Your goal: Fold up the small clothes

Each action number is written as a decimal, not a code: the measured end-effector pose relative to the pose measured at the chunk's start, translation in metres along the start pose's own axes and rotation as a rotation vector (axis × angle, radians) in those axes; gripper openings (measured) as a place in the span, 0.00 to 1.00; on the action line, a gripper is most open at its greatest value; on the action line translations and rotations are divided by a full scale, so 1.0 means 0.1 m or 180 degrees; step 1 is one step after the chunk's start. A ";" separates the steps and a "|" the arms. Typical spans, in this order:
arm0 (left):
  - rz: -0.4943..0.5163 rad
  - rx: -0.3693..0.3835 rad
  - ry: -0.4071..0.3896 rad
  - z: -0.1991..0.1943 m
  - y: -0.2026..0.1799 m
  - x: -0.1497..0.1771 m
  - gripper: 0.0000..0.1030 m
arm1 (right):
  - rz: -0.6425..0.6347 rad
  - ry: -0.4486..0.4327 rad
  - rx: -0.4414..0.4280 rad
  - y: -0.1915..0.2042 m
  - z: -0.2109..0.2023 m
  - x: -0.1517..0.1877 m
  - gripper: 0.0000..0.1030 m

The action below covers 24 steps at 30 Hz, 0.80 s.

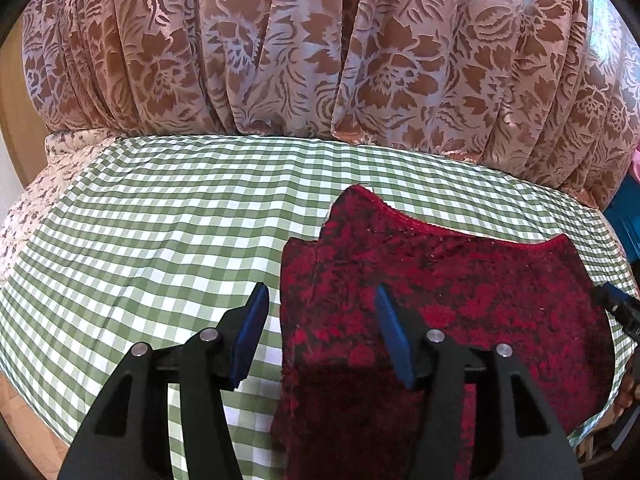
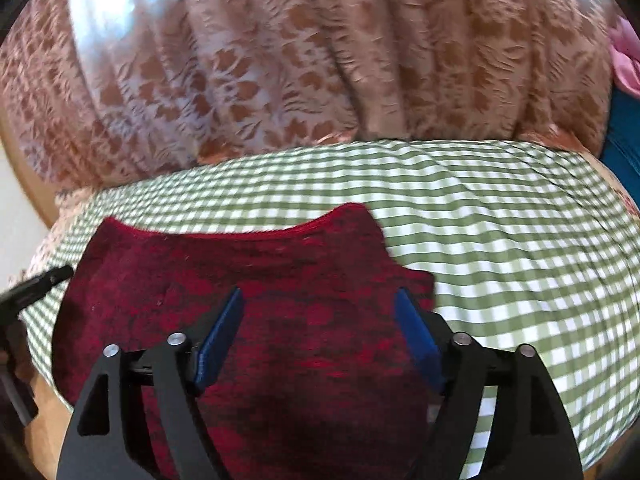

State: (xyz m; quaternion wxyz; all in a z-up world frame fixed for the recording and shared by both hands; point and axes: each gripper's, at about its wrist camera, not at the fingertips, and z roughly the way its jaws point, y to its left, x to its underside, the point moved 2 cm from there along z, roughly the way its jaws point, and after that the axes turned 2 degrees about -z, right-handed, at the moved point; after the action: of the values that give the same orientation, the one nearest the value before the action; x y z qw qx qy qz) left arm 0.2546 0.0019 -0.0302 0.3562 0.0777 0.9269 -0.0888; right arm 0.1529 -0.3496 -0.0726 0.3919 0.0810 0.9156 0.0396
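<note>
A small dark red garment (image 1: 480, 300) with a black pattern lies flat on a green-and-white checked cloth (image 1: 160, 220). Its scooped neckline points toward the curtain. My left gripper (image 1: 320, 292) hovers open over the garment's left edge, one blue pad over the cloth and the other over the fabric, gripping nothing. In the right wrist view the same garment (image 2: 240, 256) spreads under my right gripper (image 2: 320, 294), which stands open wide with nothing pinched between its pads. Each gripper's tip shows at the edge of the other's view: right gripper (image 1: 620, 312), left gripper (image 2: 36, 284).
A pleated pink-brown floral curtain (image 1: 280, 48) hangs right behind the checked cloth (image 2: 500, 240). White flower-print bedding (image 1: 24, 208) shows at the left edge. A blue object (image 2: 624, 140) and something pink (image 2: 624, 52) sit at the far right.
</note>
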 end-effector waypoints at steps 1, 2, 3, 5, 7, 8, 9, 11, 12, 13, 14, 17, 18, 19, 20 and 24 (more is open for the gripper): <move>0.0001 0.0003 0.0005 0.02 0.01 -0.01 0.53 | 0.0003 0.0035 -0.0018 0.03 0.04 0.01 0.74; 0.0003 0.0000 0.0008 0.02 0.02 -0.01 0.53 | 0.0011 0.0089 -0.0041 0.05 0.11 0.03 0.74; 0.0005 -0.0004 0.0012 0.04 0.02 -0.02 0.53 | 0.0013 0.0117 -0.0040 0.06 0.14 0.05 0.74; 0.0015 -0.0006 0.0030 0.07 0.04 -0.03 0.53 | 0.0037 0.0230 -0.0046 0.06 0.26 0.12 0.74; 0.0010 0.0006 0.0056 0.12 0.06 -0.04 0.53 | 0.0042 0.0247 -0.0046 0.04 0.32 0.16 0.75; 0.0009 0.0021 0.0076 0.14 0.07 -0.04 0.53 | 0.0036 0.0240 -0.0047 0.04 0.33 0.18 0.76; 0.0007 0.0032 0.0091 0.16 0.07 -0.05 0.53 | 0.0034 0.0237 -0.0055 0.04 0.34 0.19 0.77; -0.0002 0.0060 0.0128 0.21 0.08 -0.06 0.53 | 0.0032 0.0247 -0.0058 0.04 0.37 0.20 0.78; -0.0010 0.0068 0.0142 0.23 0.08 -0.07 0.53 | 0.0022 0.0247 -0.0053 0.05 0.38 0.21 0.79; -0.0022 0.0087 0.0159 0.25 0.08 -0.07 0.52 | 0.0018 0.0243 -0.0051 0.05 0.38 0.22 0.79; -0.0045 0.0132 0.0191 0.28 0.09 -0.08 0.52 | 0.0012 0.0237 -0.0049 0.06 0.39 0.23 0.80; -0.0140 0.0310 0.0323 0.39 0.12 -0.11 0.49 | -0.0003 0.0228 -0.0026 0.07 0.39 0.25 0.80; -0.0192 0.0376 0.0387 0.44 0.13 -0.12 0.46 | 0.0000 0.0230 -0.0028 0.07 0.40 0.24 0.80; -0.0237 0.0432 0.0438 0.50 0.14 -0.13 0.42 | 0.0008 0.0231 -0.0028 0.07 0.40 0.24 0.80; -0.0259 0.0474 0.0466 0.53 0.15 -0.13 0.38 | 0.0016 0.0233 -0.0034 0.07 0.40 0.24 0.80; -0.0267 0.0633 0.0486 0.59 0.10 -0.18 0.14 | 0.0032 0.0225 -0.0053 0.06 0.39 0.25 0.80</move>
State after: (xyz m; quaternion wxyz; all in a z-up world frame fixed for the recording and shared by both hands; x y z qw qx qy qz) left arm 0.3082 -0.0026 -0.0625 0.2712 0.0804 0.9404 -0.1889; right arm 0.1651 -0.3391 -0.1161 0.3597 0.0810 0.9281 0.0521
